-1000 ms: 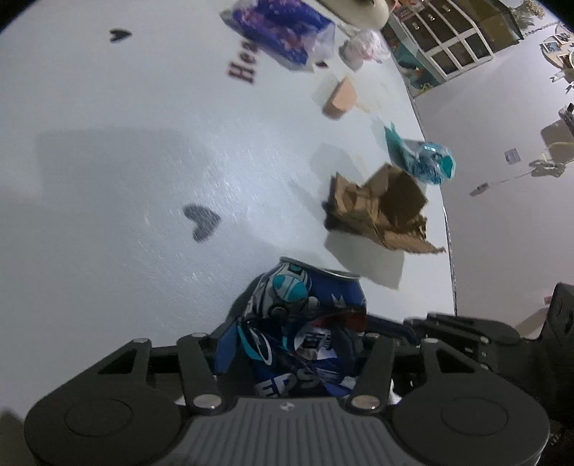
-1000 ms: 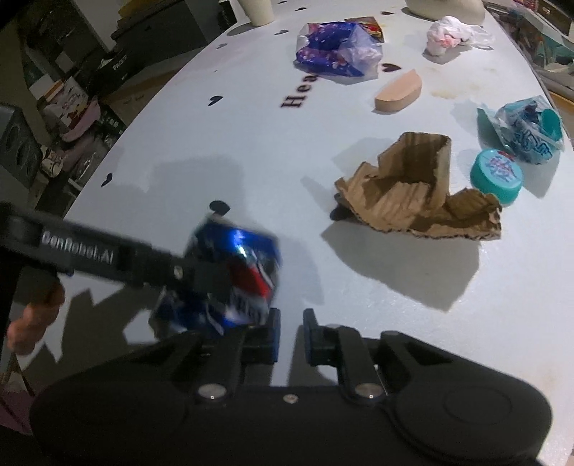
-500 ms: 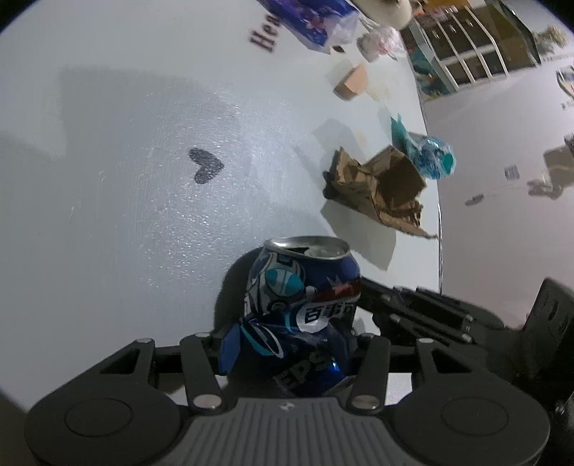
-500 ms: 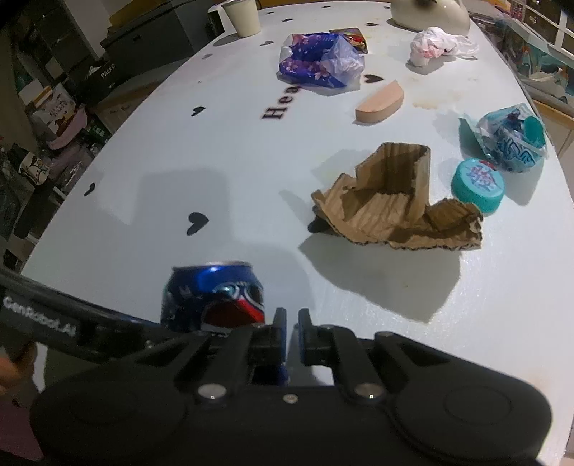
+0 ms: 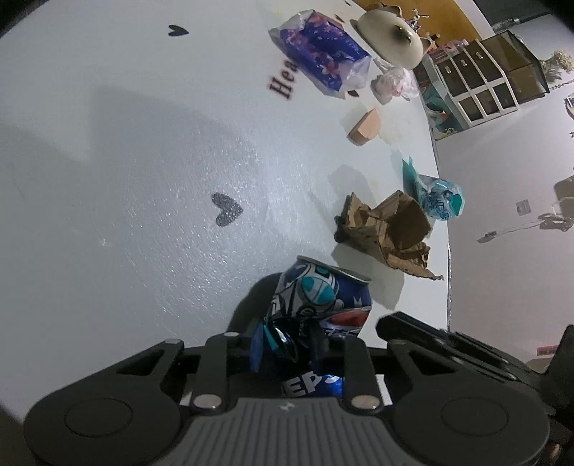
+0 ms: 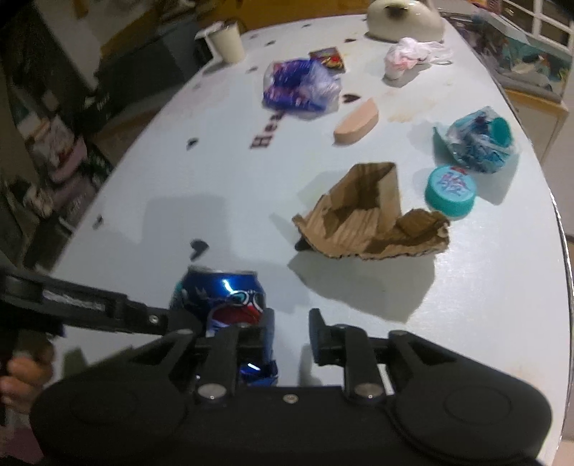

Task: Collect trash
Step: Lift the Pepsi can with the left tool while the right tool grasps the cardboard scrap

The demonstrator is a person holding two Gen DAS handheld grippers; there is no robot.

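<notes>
My left gripper is shut on a crushed blue Pepsi can, held just above the white table. The can also shows in the right wrist view, with the left gripper's arm reaching in from the left. My right gripper is open and empty, its left finger close beside the can. Torn brown cardboard lies ahead on the table.
A teal lid, a teal wrapper, a tan wedge, a blue-purple plastic bag, a crumpled white bag, a cup and a cream dish lie farther off. The table edge runs at right.
My right gripper's fingers have opened from nearly closed. The can stays in my left gripper, turned more upright, and both grippers have shifted over the table.
</notes>
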